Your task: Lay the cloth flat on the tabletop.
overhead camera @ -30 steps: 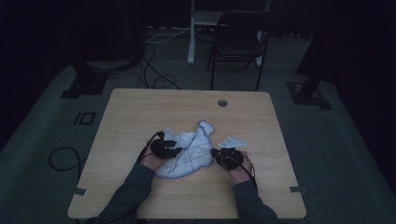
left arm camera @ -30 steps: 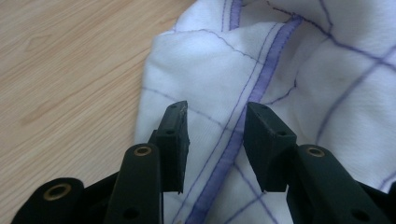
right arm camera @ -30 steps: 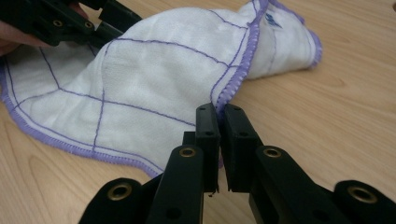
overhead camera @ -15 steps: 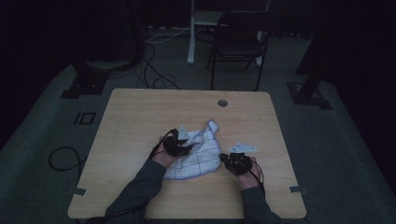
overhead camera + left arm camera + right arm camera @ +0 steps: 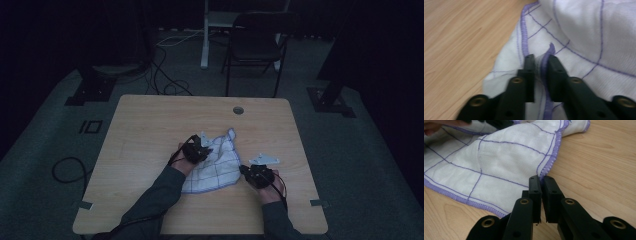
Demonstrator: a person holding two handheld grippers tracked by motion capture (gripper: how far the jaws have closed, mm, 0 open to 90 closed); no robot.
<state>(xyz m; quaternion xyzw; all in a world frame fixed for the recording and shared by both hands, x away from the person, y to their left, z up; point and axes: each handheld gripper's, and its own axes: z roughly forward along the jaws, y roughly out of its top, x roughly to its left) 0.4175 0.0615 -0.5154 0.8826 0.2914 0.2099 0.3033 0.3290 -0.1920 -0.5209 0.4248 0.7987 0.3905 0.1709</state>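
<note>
A white cloth (image 5: 217, 162) with purple grid lines and a purple hem lies rumpled on the wooden table (image 5: 150, 125). My left gripper (image 5: 204, 151) sits on the cloth's left part. In the left gripper view its jaws (image 5: 541, 58) have just been closing and now pinch a raised fold of the cloth (image 5: 586, 37) with the hem in it. My right gripper (image 5: 245, 171) is at the cloth's near right corner. In the right gripper view the jaws (image 5: 541, 180) are shut on the purple edge of the cloth (image 5: 499, 165).
A round cable hole (image 5: 238, 110) is near the table's far edge. Behind the table stand a dark chair (image 5: 255, 45) and stand legs. A cable loop (image 5: 65, 167) lies on the floor at left. Bare wood surrounds the cloth.
Both hands have shifted to the right. The right gripper drew the cloth's corner with it and the cloth has spread flatter. The left gripper has come onto the cloth.
</note>
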